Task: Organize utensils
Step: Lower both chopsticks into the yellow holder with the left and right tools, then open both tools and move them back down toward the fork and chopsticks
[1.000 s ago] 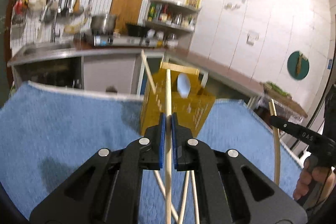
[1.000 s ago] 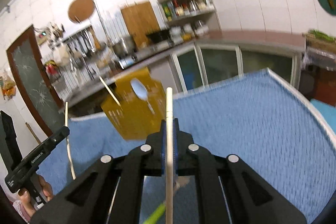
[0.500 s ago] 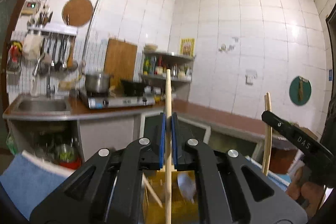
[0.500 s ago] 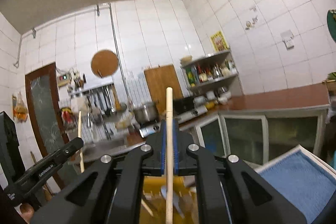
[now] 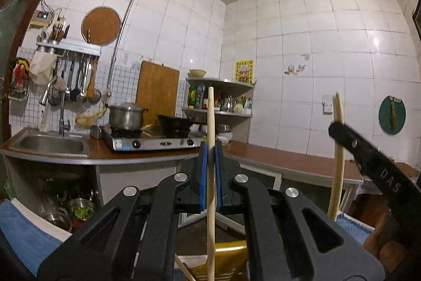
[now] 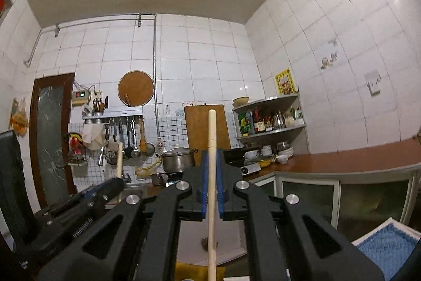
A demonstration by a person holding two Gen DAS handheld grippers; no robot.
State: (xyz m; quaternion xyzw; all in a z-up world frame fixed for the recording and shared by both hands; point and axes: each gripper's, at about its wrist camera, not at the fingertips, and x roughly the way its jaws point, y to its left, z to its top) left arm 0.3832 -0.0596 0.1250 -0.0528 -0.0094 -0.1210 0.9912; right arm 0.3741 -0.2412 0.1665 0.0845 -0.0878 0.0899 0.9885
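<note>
My left gripper [image 5: 210,149] is shut on a wooden chopstick [image 5: 210,117] that stands upright between its blue pads. Below it, at the bottom edge of the left wrist view, shows the top of the yellow utensil holder [image 5: 229,254] with another stick leaning in it. My right gripper [image 6: 212,157] is shut on a second wooden chopstick [image 6: 212,133], also upright. A strip of the yellow holder [image 6: 189,271] shows under it. The right gripper [image 5: 339,132] with its chopstick [image 5: 338,165] appears at the right of the left wrist view; the left gripper [image 6: 115,182] appears at the left of the right wrist view.
Blue towel [image 5: 23,233] covers the table at the lower left, and a corner of the blue towel [image 6: 386,244] shows at the lower right. Beyond are the kitchen counter [image 5: 289,157] with a sink [image 5: 50,144], a stove with a pot [image 5: 127,117], and a corner shelf [image 6: 271,123].
Both grippers have risen and tilted up, each still holding its chopstick. The yellow holder and blue towel have dropped toward the bottom of both views.
</note>
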